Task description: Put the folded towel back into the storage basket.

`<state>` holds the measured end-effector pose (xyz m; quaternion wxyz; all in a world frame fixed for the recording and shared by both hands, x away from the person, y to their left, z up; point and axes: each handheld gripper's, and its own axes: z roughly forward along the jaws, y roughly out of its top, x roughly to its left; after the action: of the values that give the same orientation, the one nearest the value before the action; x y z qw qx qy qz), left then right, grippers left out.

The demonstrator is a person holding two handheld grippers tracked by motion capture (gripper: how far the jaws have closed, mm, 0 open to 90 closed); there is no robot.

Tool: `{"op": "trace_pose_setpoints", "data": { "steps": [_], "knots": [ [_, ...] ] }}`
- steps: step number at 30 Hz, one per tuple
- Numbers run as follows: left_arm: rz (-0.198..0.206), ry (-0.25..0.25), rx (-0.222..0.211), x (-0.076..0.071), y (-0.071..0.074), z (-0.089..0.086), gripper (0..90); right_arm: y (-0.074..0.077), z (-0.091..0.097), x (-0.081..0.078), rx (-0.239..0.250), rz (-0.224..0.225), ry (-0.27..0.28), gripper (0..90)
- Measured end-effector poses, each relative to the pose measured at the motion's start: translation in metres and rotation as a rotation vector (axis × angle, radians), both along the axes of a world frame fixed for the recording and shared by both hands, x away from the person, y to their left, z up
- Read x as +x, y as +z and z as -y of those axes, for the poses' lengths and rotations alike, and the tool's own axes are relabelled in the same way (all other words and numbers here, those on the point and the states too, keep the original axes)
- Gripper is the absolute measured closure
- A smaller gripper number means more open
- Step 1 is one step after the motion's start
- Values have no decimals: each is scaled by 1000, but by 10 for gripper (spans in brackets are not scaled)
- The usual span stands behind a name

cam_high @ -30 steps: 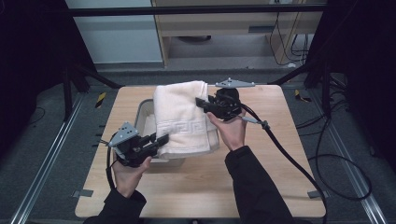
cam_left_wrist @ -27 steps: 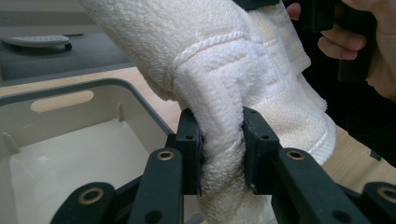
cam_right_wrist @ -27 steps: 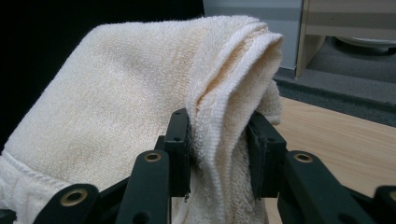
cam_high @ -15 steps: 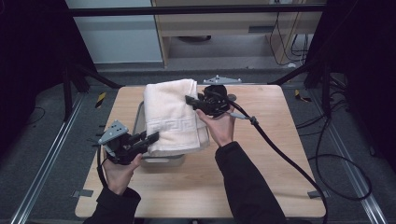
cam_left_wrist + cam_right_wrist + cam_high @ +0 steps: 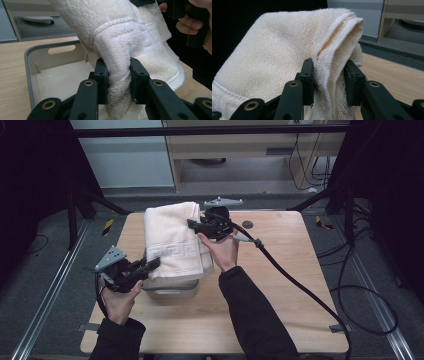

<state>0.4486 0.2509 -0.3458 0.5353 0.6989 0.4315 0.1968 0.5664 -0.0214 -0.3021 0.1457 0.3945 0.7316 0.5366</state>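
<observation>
The folded cream towel [image 5: 172,242] hangs in the air between the two grippers, over the grey bin [image 5: 172,287] that sits on the near-left part of the wooden table [image 5: 280,285]. Its long axis runs from near to far, and most of its length lies above and beyond the bin's opening rather than inside it. The near end droops towards the bin, whose pale floor looks bare in the left gripper view. Judging by this, the coming move turns on whether the towel is lowered into the bin or carried off it; either way both ends must travel together.

The left gripper [image 5: 150,266] holds the near-left edge, level with the bin's rim. Its jaws are clamped on a thick bunch of the towel's hem [image 5: 117,75]. The right gripper [image 5: 196,225] holds the far-right edge, higher up and further from the bin. Its jaws pinch several stacked folds [image 5: 329,72] tightly.
</observation>
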Motion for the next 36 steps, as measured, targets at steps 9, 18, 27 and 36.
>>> {"op": "trace_pose_setpoints", "data": {
  "steps": [9,18,27,36],
  "knots": [
    [-12,25,-2,6,-3,-11,708,-3,-13,8,1,-5,2,653],
    [-32,59,18,12,-7,-22,708,-13,-29,17,5,-23,0,652],
    [-55,73,37,18,-15,-27,708,-27,-37,24,1,-38,-8,651],
    [-78,86,64,26,-28,-27,708,-42,-43,31,-30,-50,-22,648]
  ]
}}
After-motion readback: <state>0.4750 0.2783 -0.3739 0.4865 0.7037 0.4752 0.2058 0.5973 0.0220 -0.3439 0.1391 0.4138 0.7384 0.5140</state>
